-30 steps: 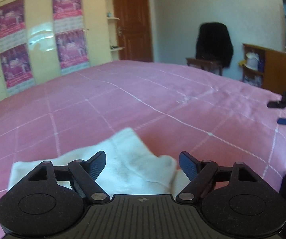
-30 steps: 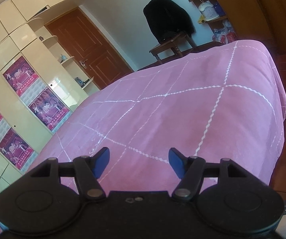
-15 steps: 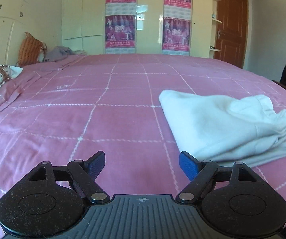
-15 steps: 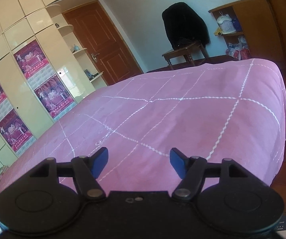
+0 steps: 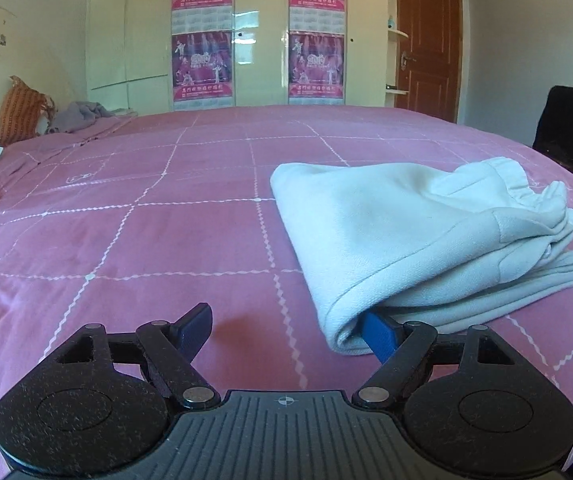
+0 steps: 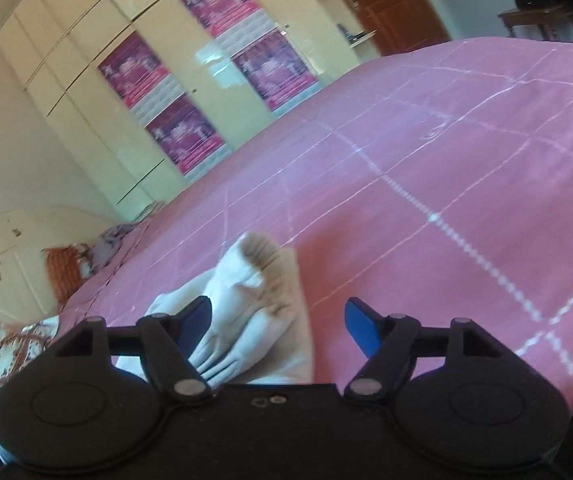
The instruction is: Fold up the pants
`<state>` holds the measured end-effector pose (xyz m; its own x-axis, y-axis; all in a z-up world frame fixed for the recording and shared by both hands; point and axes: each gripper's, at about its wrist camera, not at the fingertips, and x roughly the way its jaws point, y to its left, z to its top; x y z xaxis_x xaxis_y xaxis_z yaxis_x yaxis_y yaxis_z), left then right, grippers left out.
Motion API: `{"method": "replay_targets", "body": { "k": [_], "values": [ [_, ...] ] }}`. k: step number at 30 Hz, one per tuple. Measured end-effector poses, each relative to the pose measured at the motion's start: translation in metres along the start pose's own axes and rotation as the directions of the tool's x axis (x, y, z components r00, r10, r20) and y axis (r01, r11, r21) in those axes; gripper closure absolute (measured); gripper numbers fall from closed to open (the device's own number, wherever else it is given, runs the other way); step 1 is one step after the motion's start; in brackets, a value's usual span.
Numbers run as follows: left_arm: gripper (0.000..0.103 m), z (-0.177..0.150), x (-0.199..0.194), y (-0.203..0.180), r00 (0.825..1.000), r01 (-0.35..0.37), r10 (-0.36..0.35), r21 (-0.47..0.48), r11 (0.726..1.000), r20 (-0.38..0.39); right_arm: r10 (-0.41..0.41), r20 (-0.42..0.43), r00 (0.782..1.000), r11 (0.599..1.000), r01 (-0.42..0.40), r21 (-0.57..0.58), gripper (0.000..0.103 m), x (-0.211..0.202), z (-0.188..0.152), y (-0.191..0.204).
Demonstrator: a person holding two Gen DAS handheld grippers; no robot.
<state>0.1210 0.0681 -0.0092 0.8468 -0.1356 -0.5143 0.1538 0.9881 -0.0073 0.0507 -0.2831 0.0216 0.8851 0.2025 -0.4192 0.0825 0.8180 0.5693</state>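
The pale white pants [image 5: 418,236] lie folded in a thick bundle on the pink bed [image 5: 146,248], right of centre in the left wrist view. My left gripper [image 5: 286,330] is open; its right fingertip sits under the near folded corner of the pants, its left fingertip over bare bedspread. In the right wrist view the pants [image 6: 246,320] bunch up between the open fingers of my right gripper [image 6: 278,320], with the elastic waistband raised. Neither gripper holds the cloth.
The bed has a pink bedspread with white grid lines [image 6: 466,200]. Pillows and loose clothes [image 5: 38,120] lie at the headboard end. A cream wardrobe with posters [image 5: 254,32], a brown door [image 5: 426,40] and a black chair [image 5: 566,128] stand beyond the bed.
My left gripper has moved in low to the pants, its right fingertip now under the near corner. My right gripper has swung left and down, bringing the pants between its fingers.
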Motion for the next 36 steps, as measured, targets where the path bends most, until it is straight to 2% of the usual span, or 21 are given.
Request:
{"method": "replay_targets", "body": {
  "k": [3, 5, 10, 14, 17, 19, 22, 26, 30, 36],
  "values": [
    [0.023, 0.001, 0.003, 0.007, 1.0, -0.002, 0.002, -0.045, 0.999, 0.009, -0.001, -0.066, 0.998, 1.0, 0.001, 0.01, 0.026, 0.02, -0.004, 0.015],
    [0.023, -0.002, 0.007, 0.004, 1.0, -0.013, 0.013, -0.031, 0.999, 0.0, 0.011, -0.11, 0.994, 0.998, -0.004, 0.063, 0.026, 0.032, -0.004, 0.016],
    [0.023, -0.003, 0.013, 0.0, 1.0, -0.024, 0.024, -0.018, 1.0, -0.007, 0.059, -0.139, 0.989, 0.984, -0.034, 0.174, 0.026, 0.049, -0.008, 0.019],
    [0.023, -0.003, 0.016, -0.002, 1.0, -0.028, 0.028, -0.008, 1.0, -0.003, 0.001, -0.207, 0.978, 0.982, 0.038, 0.184, 0.027, 0.077, -0.009, 0.028],
    [0.023, -0.003, 0.018, -0.002, 1.0, -0.029, 0.029, 0.0, 1.0, 0.001, -0.028, -0.213, 0.977, 0.981, 0.067, 0.18, 0.037, 0.087, -0.009, 0.034],
    [0.023, -0.004, 0.019, -0.002, 1.0, -0.026, 0.026, -0.005, 1.0, 0.002, -0.05, -0.21, 0.976, 0.98, 0.088, 0.176, 0.053, 0.09, -0.009, 0.036],
    [0.023, -0.002, 0.019, -0.003, 0.999, -0.03, 0.03, -0.001, 1.0, 0.011, -0.052, -0.206, 0.977, 0.978, 0.091, 0.186, 0.056, 0.091, -0.01, 0.033],
    [0.023, -0.004, 0.022, -0.003, 1.0, -0.026, 0.026, -0.008, 1.0, 0.004, -0.053, -0.215, 0.975, 0.981, 0.091, 0.17, 0.056, 0.092, -0.013, 0.032],
    [0.023, -0.004, 0.024, -0.001, 1.0, -0.023, 0.023, -0.016, 1.0, -0.001, -0.055, -0.237, 0.97, 0.982, 0.095, 0.161, 0.046, 0.098, -0.008, 0.038],
    [0.022, -0.006, 0.027, -0.001, 1.0, -0.024, 0.024, -0.023, 0.999, -0.008, -0.062, -0.22, 0.974, 0.987, 0.092, 0.129, 0.06, 0.101, -0.005, 0.049]
  ]
}}
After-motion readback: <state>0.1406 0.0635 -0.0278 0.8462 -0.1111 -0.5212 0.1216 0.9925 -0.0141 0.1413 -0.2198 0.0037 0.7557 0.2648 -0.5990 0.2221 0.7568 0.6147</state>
